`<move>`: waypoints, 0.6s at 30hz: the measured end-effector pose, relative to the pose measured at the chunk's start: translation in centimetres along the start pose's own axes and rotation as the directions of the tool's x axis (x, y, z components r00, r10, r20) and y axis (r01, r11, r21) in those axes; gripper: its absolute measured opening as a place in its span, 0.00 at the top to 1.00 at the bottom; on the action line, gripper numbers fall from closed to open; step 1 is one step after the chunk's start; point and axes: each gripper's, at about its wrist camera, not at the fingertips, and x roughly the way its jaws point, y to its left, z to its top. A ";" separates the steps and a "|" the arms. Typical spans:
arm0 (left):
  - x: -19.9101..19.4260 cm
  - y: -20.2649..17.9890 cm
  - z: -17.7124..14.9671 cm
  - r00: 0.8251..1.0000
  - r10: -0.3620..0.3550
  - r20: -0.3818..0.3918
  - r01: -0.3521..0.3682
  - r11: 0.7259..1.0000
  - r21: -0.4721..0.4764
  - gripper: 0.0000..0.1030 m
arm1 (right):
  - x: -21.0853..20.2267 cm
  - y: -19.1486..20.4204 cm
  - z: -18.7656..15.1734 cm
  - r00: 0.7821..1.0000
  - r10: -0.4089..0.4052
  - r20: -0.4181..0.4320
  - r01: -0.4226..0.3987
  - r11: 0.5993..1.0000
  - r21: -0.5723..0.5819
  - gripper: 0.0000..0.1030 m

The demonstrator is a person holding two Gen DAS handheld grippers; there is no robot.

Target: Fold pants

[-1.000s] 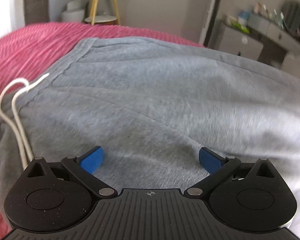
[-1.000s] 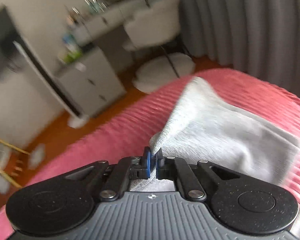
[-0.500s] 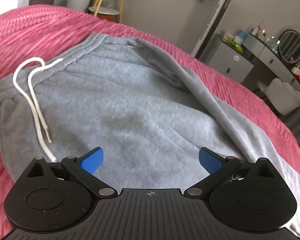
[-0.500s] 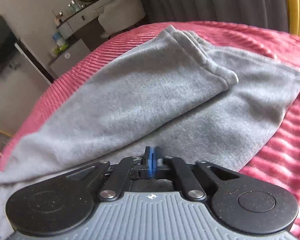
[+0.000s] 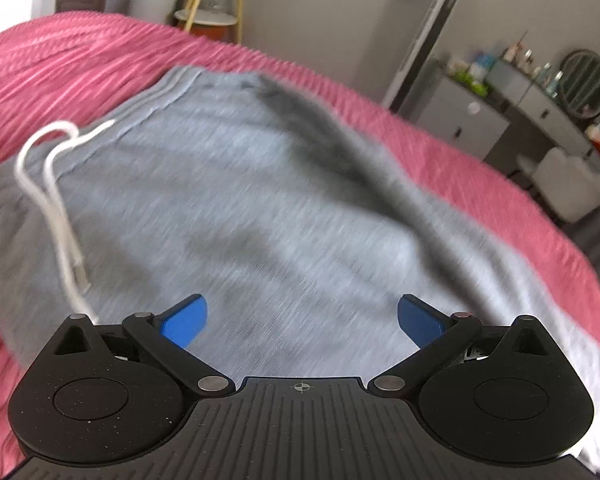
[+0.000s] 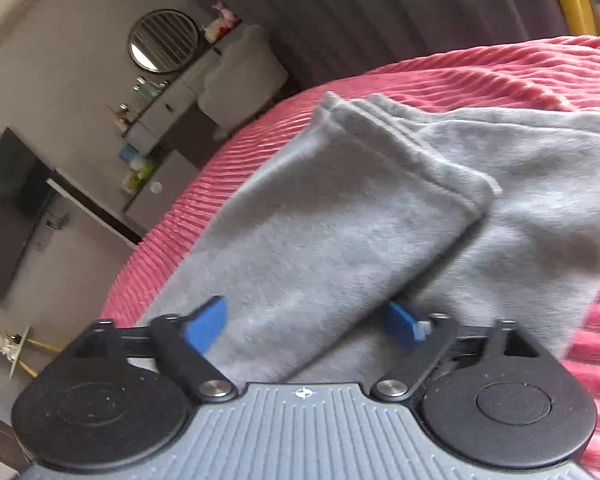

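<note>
Grey sweatpants (image 5: 260, 208) lie on a pink ribbed bedspread (image 5: 60, 64), their waistband at the far left with a white drawstring (image 5: 56, 184) trailing toward me. My left gripper (image 5: 302, 320) hovers open over the seat of the pants, its blue pads well apart and holding nothing. In the right wrist view one grey leg (image 6: 340, 216) lies folded across the other, cuffs (image 6: 364, 120) at the far end. My right gripper (image 6: 306, 326) is opening wide above that folded leg; cloth lies below the pads, not pinched by them.
The bedspread (image 6: 520, 76) stretches around the pants on all sides. Beyond the bed stand a grey dresser with bottles (image 5: 500, 100), a round mirror (image 6: 163, 40), a white stool (image 5: 568, 188), a wooden side table (image 5: 208, 20) and grey curtains (image 6: 380, 12).
The right gripper carried a pinched leg across, laid it over the other leg, then let go and spread its pads. The left gripper rose slightly, staying open over the pants.
</note>
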 end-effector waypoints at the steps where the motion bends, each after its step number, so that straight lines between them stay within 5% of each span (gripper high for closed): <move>1: 0.4 -0.3 0.9 1.000 -0.024 0.010 0.024 1.000 -0.001 0.00 | 0.0 0.0 0.1 1.000 0.006 0.006 -0.006 1.000 0.000 0.06; 11: 8.8 -2.7 10.8 0.999 -0.037 0.017 0.038 0.998 -0.053 0.00 | 0.1 0.3 0.0 1.000 0.007 0.019 -0.006 0.998 -0.066 0.07; 15: 13.5 -1.8 13.2 0.997 -0.025 -0.077 0.014 0.990 -0.144 0.28 | 0.1 -0.4 0.7 0.999 0.020 0.030 -0.020 1.000 0.004 0.15; 18: 16.1 -1.3 13.9 0.990 0.003 -0.140 -0.025 0.987 -0.157 0.32 | 0.4 -0.7 1.2 0.999 0.012 0.033 -0.013 0.999 0.030 0.35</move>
